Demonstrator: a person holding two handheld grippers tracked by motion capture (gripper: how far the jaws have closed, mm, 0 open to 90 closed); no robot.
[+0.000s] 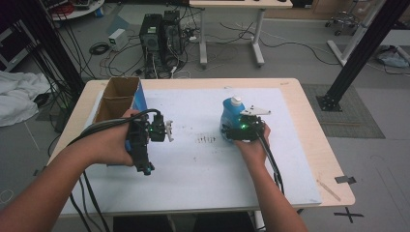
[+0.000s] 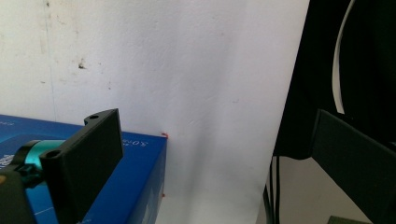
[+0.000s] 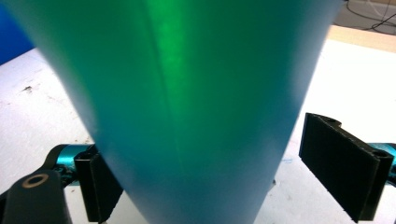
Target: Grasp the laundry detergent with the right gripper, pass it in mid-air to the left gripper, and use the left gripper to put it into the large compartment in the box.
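A blue bottle (image 1: 232,115) with a white cap stands upright on the white mat (image 1: 203,164), right of centre. My right gripper (image 1: 241,129) reaches it from the near side. In the right gripper view the bottle (image 3: 196,93) stands between the jaws of the right gripper (image 3: 210,149), which is open, with a gap at the right jaw. An open cardboard box (image 1: 118,96) with a blue side stands at the left. My left gripper (image 1: 145,159) is held just beside it, over the mat. The left gripper (image 2: 215,126) is wide open and holds nothing, with the blue box (image 2: 135,172) by its left jaw.
Dark smudges (image 1: 207,139) mark the mat between the two hands. A thin wooden stick (image 1: 329,190) lies on the bare tabletop at the front right corner. Computer towers (image 1: 162,36) and cables sit on the floor beyond the table.
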